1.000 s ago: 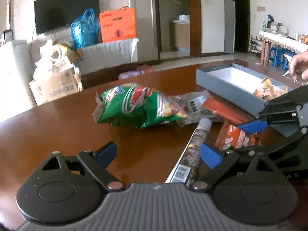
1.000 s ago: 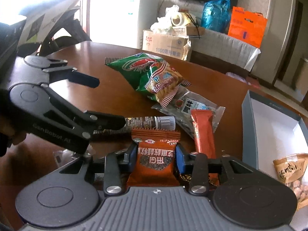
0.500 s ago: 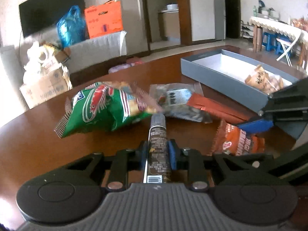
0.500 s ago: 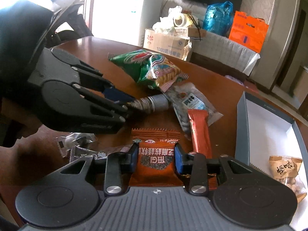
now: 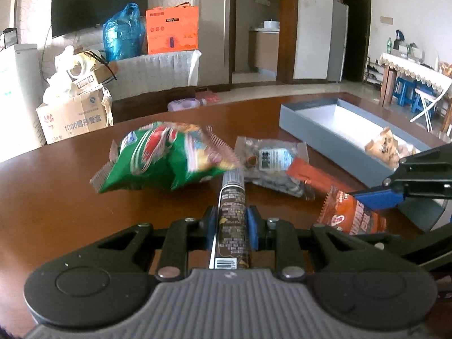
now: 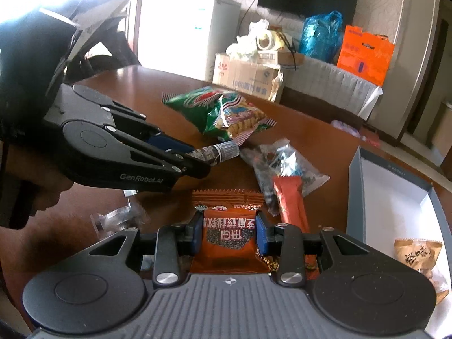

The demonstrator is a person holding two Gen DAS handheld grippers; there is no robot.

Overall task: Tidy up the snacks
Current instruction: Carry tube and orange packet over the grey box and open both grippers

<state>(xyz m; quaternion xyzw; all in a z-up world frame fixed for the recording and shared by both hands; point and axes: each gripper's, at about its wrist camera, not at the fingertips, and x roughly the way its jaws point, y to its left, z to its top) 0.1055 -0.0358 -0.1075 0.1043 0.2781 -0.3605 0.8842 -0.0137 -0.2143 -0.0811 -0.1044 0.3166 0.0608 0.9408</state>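
My left gripper (image 5: pixel 232 227) is shut on a long dark snack stick (image 5: pixel 233 220), whose tip nudges the green chip bag (image 5: pixel 166 158); the stick also shows in the right wrist view (image 6: pixel 217 152). My right gripper (image 6: pixel 229 233) is shut on an orange seed packet (image 6: pixel 230 234), seen from the left wrist too (image 5: pixel 350 214). A grey open box (image 5: pixel 325 127) at the right holds a tan snack pack (image 5: pixel 385 148). A clear nut packet (image 5: pixel 271 163) and an orange bar (image 6: pixel 291 203) lie between the bag and the box.
The brown wooden table (image 5: pixel 56 203) carries small clear wrappers (image 6: pixel 118 217) near my left hand. Beyond the far edge stand a cardboard box (image 5: pixel 73 115), a blue bag (image 5: pixel 121 32) and an orange bag (image 5: pixel 172 29).
My left gripper closed on the snack stick a second ago and has since lifted and pushed it forward against the green bag. My right gripper keeps its hold on the orange packet.
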